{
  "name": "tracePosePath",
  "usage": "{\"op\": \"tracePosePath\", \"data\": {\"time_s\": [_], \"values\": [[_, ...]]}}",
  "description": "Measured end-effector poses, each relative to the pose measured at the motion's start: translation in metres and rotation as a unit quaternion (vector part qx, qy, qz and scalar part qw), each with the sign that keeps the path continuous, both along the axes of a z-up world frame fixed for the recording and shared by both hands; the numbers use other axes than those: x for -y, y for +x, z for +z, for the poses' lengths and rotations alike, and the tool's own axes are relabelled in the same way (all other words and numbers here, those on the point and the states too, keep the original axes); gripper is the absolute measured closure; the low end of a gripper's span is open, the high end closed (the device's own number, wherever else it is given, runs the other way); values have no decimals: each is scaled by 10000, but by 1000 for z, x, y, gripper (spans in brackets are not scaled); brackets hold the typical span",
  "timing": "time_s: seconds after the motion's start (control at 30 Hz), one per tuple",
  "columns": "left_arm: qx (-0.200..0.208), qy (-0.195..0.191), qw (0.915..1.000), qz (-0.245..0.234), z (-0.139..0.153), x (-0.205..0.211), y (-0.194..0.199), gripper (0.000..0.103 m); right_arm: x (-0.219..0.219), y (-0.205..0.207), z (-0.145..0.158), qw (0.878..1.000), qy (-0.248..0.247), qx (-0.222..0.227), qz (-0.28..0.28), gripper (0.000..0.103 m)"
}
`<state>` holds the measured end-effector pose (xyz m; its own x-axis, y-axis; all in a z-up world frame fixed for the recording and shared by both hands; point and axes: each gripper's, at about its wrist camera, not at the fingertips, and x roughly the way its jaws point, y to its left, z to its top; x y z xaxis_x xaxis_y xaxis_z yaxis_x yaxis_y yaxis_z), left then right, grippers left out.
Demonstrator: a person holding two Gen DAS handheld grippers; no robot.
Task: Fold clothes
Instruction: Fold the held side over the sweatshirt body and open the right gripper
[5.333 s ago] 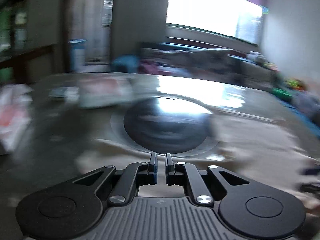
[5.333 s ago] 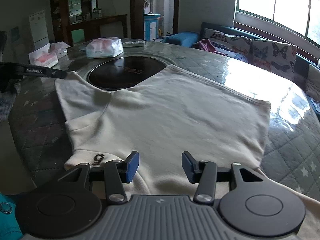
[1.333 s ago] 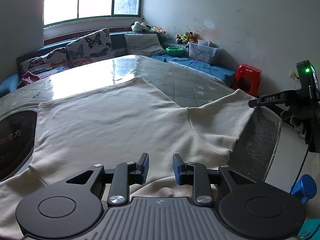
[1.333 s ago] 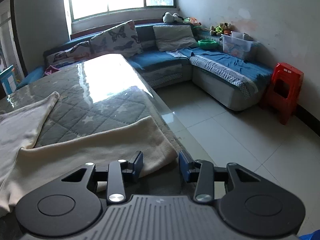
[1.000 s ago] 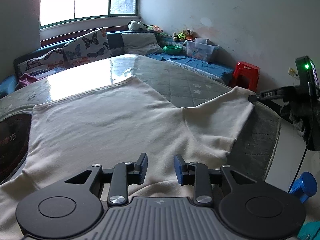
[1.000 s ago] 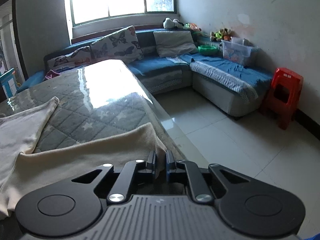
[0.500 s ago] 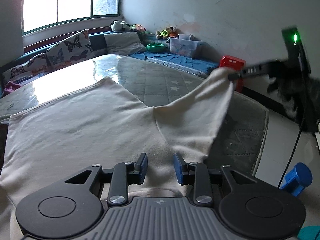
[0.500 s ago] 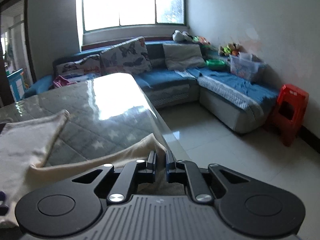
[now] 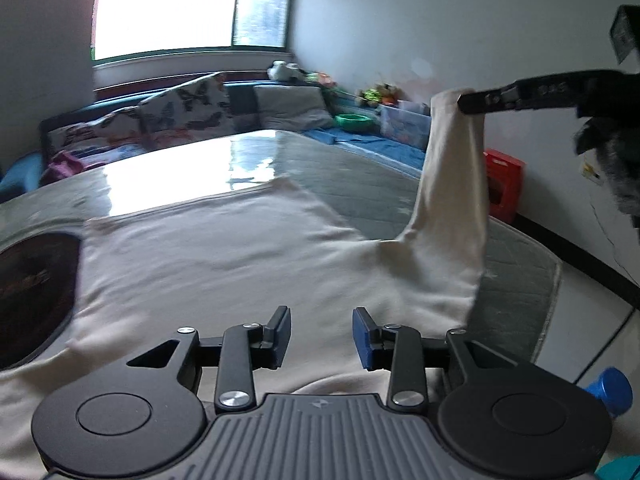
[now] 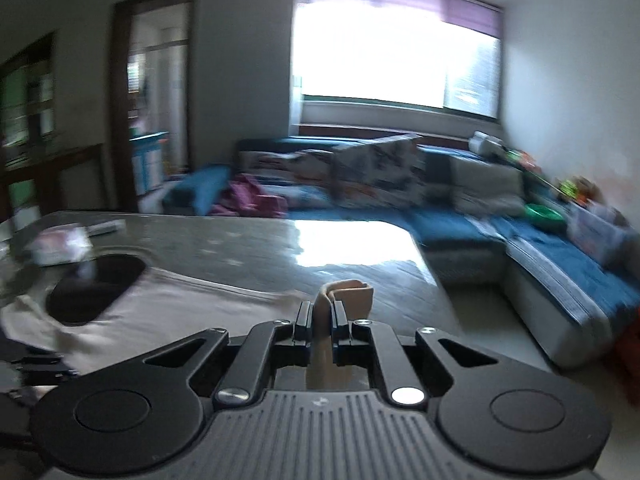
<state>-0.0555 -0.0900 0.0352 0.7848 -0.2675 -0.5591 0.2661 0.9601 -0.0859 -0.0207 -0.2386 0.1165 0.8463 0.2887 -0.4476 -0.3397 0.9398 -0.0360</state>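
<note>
A cream shirt [image 9: 224, 256] lies spread on the quilted table [image 9: 360, 172]. My left gripper [image 9: 321, 336] is open and empty, low over the shirt's near edge. My right gripper [image 10: 321, 318] is shut on the end of the shirt's sleeve [image 10: 348, 294] and holds it high above the table. In the left wrist view the right gripper [image 9: 464, 102] shows at the upper right with the sleeve [image 9: 452, 200] hanging from it. The shirt's body shows in the right wrist view [image 10: 160, 304].
A round black hotplate [image 9: 32, 292] is set in the table, partly under the shirt. A tissue pack [image 10: 60, 246] lies at the table's far side. A blue sofa [image 10: 520, 248] runs along the window wall. A red stool [image 9: 504, 184] stands by the right wall.
My right gripper, shut on the sleeve end, has lifted it high off the table's edge and swung toward the shirt. My left gripper stays open over the near edge.
</note>
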Motion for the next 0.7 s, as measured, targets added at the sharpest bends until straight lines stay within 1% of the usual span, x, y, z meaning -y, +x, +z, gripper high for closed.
{"op": "tracePosePath", "data": {"time_s": [0.1, 0.3, 0.47, 0.6, 0.7], "values": [[-30, -71, 9996, 257, -3, -19, -9, 65, -39, -2, 8, 9984, -85, 14, 559, 95], [-93, -241, 9977, 628, -9, -47, -28, 65, -106, -4, 0, 9885, -261, -187, 1481, 95], [-127, -393, 9958, 820, -13, -58, -37, 65, -162, -2, -26, 9742, -482, -570, 2128, 95], [-139, -454, 9949, 892, -14, -62, -40, 63, -189, -10, -50, 9616, -684, -822, 2528, 95], [-176, -476, 9944, 926, -16, -63, -40, 63, -202, -12, -61, 9540, -730, -1016, 2723, 95]]}}
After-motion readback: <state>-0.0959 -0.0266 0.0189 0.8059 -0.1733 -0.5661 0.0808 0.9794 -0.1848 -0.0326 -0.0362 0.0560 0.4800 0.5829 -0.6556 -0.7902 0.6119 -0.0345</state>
